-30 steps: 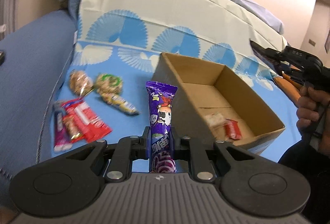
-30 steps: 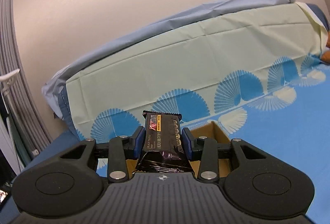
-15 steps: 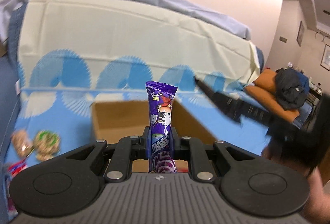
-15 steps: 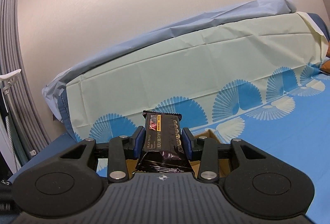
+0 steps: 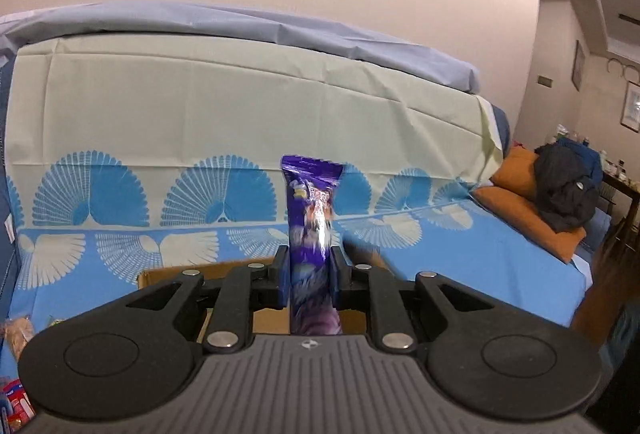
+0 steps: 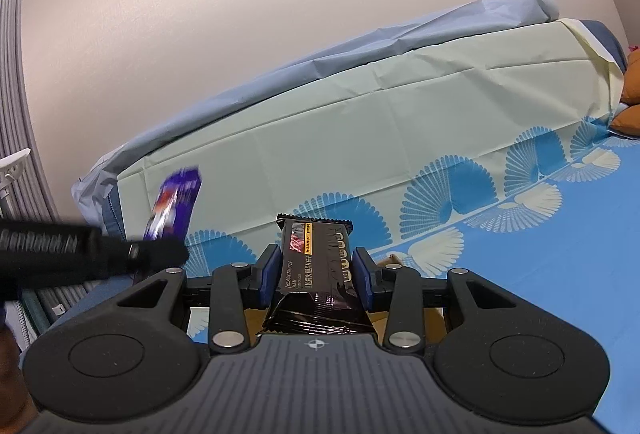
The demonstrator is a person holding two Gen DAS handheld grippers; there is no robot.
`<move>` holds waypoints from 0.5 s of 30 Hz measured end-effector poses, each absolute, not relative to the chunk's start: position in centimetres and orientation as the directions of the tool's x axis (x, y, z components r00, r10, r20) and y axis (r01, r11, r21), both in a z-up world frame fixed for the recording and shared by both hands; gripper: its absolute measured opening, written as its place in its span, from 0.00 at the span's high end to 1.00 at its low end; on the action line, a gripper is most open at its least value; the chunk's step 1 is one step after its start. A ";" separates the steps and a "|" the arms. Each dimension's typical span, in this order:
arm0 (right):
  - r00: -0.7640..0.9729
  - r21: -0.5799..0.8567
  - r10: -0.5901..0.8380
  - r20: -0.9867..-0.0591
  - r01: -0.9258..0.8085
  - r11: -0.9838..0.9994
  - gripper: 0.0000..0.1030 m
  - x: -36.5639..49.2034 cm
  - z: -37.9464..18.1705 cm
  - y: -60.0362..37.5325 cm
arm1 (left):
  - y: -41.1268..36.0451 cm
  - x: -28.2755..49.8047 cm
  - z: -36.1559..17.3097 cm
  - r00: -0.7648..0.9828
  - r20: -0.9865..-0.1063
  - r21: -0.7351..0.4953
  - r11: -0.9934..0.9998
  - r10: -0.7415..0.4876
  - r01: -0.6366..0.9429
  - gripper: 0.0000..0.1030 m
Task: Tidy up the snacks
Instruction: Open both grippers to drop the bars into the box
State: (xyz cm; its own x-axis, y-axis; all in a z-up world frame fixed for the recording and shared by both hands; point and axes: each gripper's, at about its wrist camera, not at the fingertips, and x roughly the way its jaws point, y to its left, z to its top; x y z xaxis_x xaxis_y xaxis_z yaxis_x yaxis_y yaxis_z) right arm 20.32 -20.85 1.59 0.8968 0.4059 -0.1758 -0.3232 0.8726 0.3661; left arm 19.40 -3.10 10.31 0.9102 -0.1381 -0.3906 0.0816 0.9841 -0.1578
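Observation:
My left gripper (image 5: 309, 274) is shut on a purple snack packet (image 5: 311, 226) that stands upright between its fingers. The brown cardboard box (image 5: 168, 274) lies just below and behind them, mostly hidden. My right gripper (image 6: 316, 270) is shut on a black chocolate bar (image 6: 316, 258), held above the box (image 6: 394, 258), of which only a rim shows. In the right wrist view the left gripper (image 6: 80, 246) comes in from the left, blurred, with the purple packet (image 6: 174, 202).
A blue sheet with fan patterns (image 5: 460, 254) covers the bed; a pale cover (image 5: 240, 106) drapes the backrest. Loose snacks (image 5: 16, 330) lie at the far left. An orange cushion (image 5: 520, 202) with dark clothing (image 5: 568, 190) sits at the right.
My left gripper has tilted up and swung right with the purple packet; the box has dropped to the frame's lower part. The left gripper has entered the right wrist view.

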 end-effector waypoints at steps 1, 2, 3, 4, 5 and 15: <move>0.899 0.364 0.397 -0.184 -0.313 0.877 0.58 20.4 1.5 -20.8 | -3.1 19.7 10.6 0.909 -0.391 -0.170 0.982 -0.146 0.085 0.61; 0.902 0.361 0.387 -0.192 -0.302 0.882 0.55 20.5 1.5 -20.7 | -3.2 19.8 10.7 0.908 -0.390 -0.177 0.980 -0.150 0.086 0.54; 0.903 0.364 0.384 -0.195 -0.296 0.883 0.47 20.6 1.6 -20.7 | -3.1 19.7 10.8 0.909 -0.389 -0.179 0.980 -0.147 0.082 0.42; 0.904 0.367 0.380 -0.195 -0.292 0.883 0.44 20.6 1.5 -20.8 | -3.1 19.5 10.9 0.911 -0.386 -0.178 0.981 -0.146 0.081 0.38; 0.906 0.368 0.376 -0.193 -0.289 0.884 0.41 20.6 1.5 -20.9 | -3.1 19.4 11.0 0.912 -0.383 -0.175 0.981 -0.149 0.087 0.38; 0.905 0.347 0.374 -0.203 -0.291 0.892 0.38 20.6 1.3 -20.4 | -1.0 16.0 7.9 0.920 -0.391 -0.141 0.990 -0.027 -0.031 0.33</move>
